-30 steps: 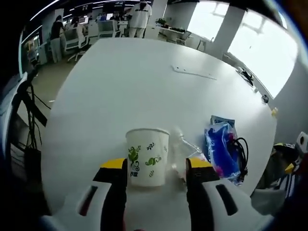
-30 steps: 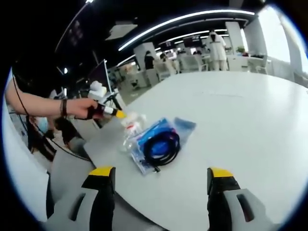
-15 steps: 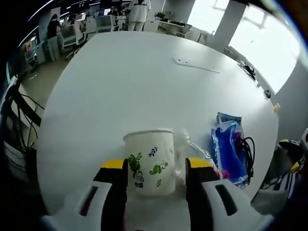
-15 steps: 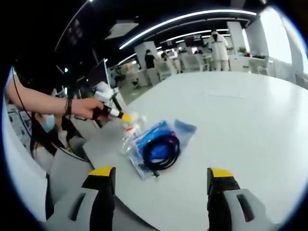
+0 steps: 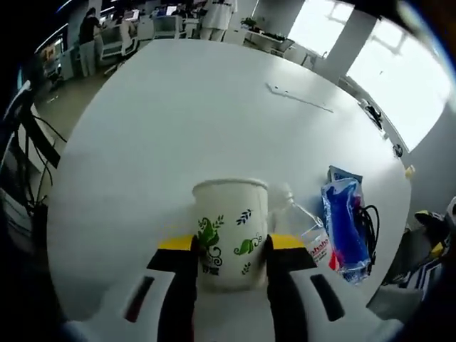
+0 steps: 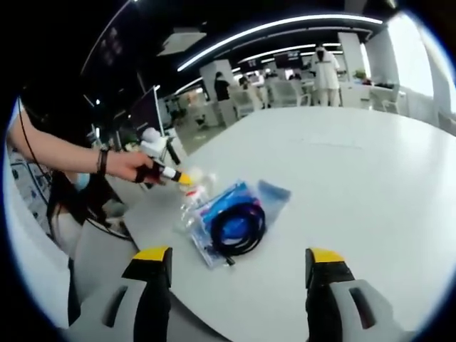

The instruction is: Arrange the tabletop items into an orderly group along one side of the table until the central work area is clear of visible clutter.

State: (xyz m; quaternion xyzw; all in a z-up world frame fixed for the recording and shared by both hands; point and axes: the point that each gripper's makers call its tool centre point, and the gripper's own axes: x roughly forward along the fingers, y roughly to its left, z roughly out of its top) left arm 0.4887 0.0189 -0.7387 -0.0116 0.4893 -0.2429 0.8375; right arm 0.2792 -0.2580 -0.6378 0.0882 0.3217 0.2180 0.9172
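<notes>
Cup [image 5: 230, 231] with the green leaf print stood upright near the counter [image 5: 185, 121] edge, pinched between the left gripper [image 5: 230, 246] jaws, presumably to be shifted sideways. Just beside it lay a clear bottle [image 5: 305, 226] and a blue bagged cable [image 6: 237, 222], already grouped. Right gripper [image 6: 234, 258] hung with jaws spread wide, holding nothing, ready for whichever piece was next.

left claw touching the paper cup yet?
Touching. In the left gripper view, the left claw has both yellow-tipped jaws pressed against the sides of the paper cup, no gap visible.
</notes>
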